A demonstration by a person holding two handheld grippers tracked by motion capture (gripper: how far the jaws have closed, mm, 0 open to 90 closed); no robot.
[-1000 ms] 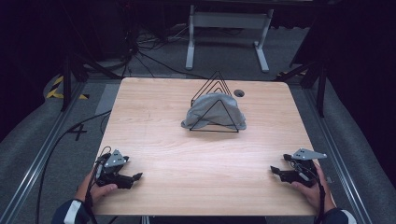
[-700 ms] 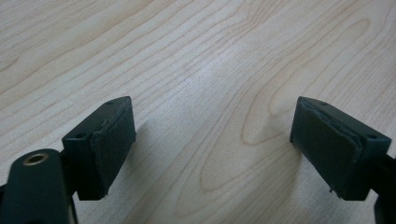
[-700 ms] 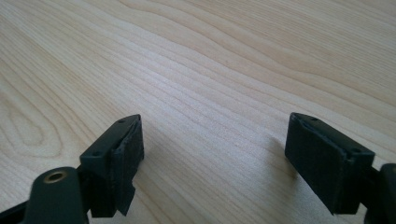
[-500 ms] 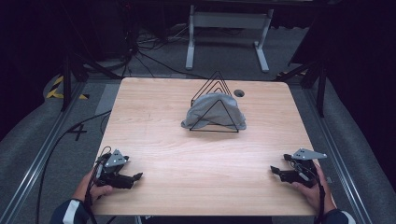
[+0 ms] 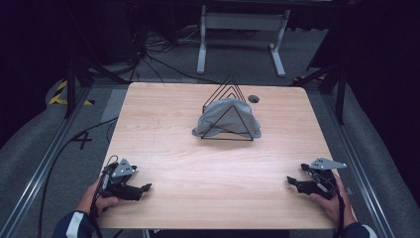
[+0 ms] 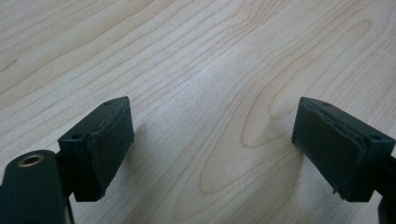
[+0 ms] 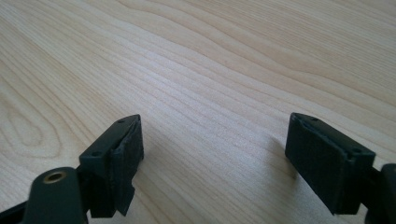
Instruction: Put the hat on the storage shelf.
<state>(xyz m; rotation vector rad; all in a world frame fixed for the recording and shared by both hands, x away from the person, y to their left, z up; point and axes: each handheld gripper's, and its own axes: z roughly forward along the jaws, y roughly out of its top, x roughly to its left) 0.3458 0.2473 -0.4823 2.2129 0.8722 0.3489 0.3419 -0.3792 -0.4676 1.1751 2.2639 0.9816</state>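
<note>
Light wood-grain rectangular table (image 5: 163,129): set on a grey carpeted floor (image 5: 44,163); bare across its near half.

White metal stand with two feet (image 5: 240,29): placed on the floor beyond the far edge of the table.

Black wire rack of upright triangular frames (image 5: 229,111): stood at the far centre of the table, just beside a small round dark hole (image 5: 253,98) in the tabletop.

Crumpled grey cloth (image 5: 218,121): draped over and between the wire triangles of the rack, its lower edge resting on the table; well apart from both grippers.

Black two-jaw left gripper with grey three-cornered plate (image 5: 143,188): held in the left hand (image 5: 101,201) at the near left corner, low over the table, jaws pointed inward. In the left gripper view the jaws are seen spread wide, with bare wood between the pads.

Black two-jaw right gripper with grey three-cornered plate (image 5: 291,181): held in the right hand (image 5: 337,203) at the near right corner, pointed inward. Its jaws are likewise seen wide apart over bare wood, nothing gripped.
</note>
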